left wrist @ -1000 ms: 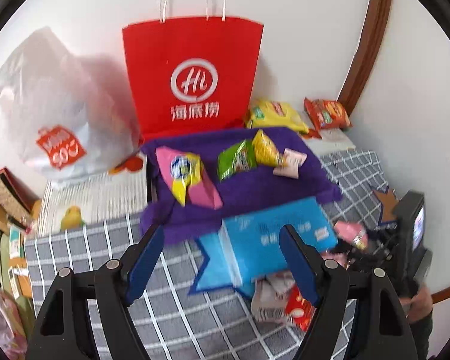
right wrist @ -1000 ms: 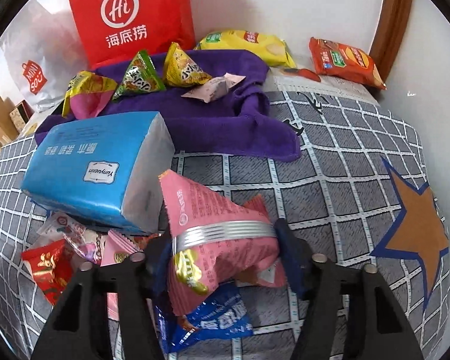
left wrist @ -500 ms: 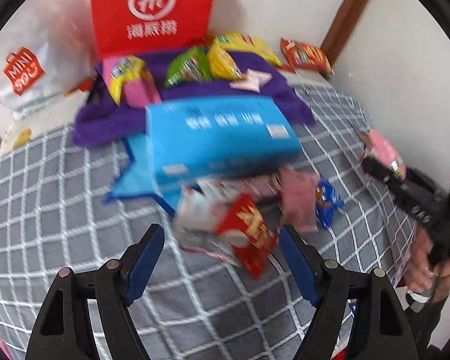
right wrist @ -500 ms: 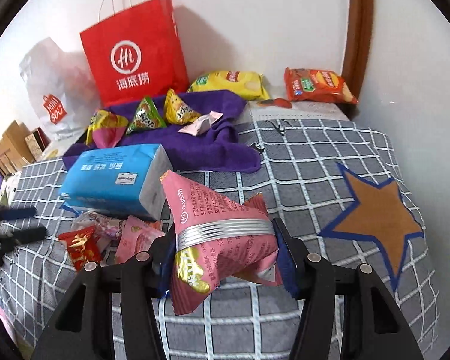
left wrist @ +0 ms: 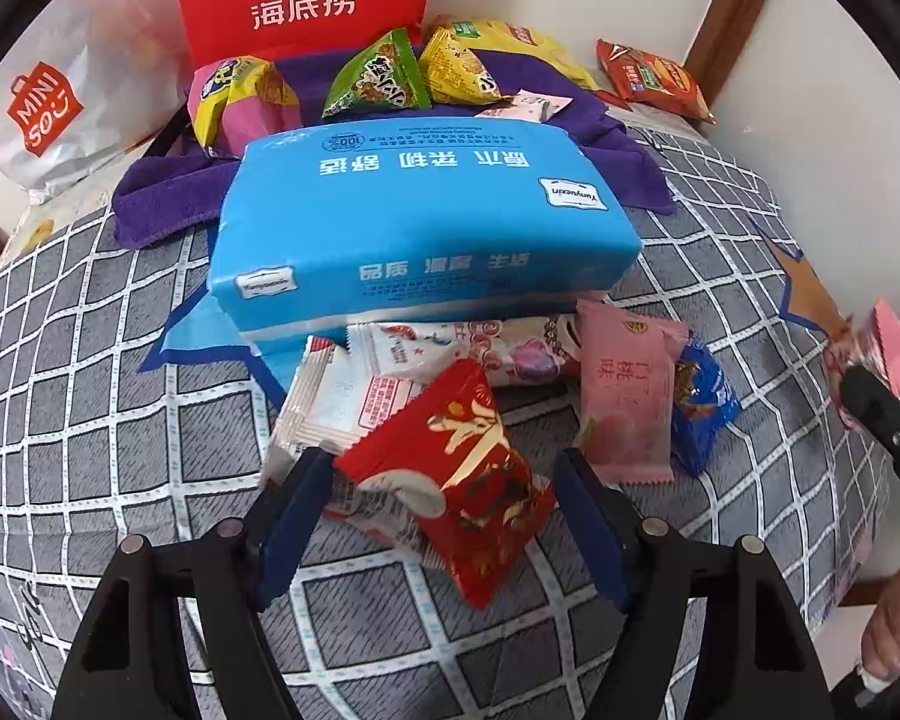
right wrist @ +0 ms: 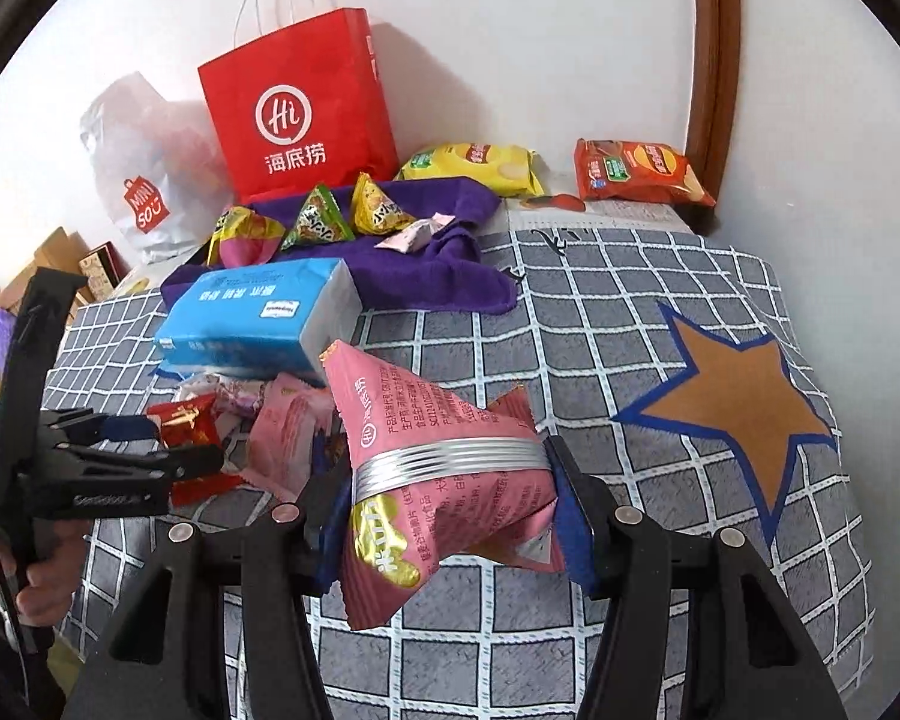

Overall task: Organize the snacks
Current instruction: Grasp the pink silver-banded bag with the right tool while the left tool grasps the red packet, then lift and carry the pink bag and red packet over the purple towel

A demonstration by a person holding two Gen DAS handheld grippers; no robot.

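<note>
right tool (right wrist: 444, 516) clamped on pink snack bag (right wrist: 444, 480), lifted clear for sorting | left tool (left wrist: 444, 501) apart, just been closing, straddling red packet (left wrist: 456, 480) (pads not pressing yet) near the bed's (left wrist: 90, 420) front edge

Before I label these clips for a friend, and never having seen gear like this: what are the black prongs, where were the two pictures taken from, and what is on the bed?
There is no robot. A person holds one hand-operated gripper in each hand, with a wide-angle camera looking along its fingers. The left gripper has just been closing around a red packet, its jaws not yet clearly pressing. The right gripper is shut on a pink packet. On the checked cover lie a blue tissue pack, loose snacks, a purple towel and a red paper bag.
</note>
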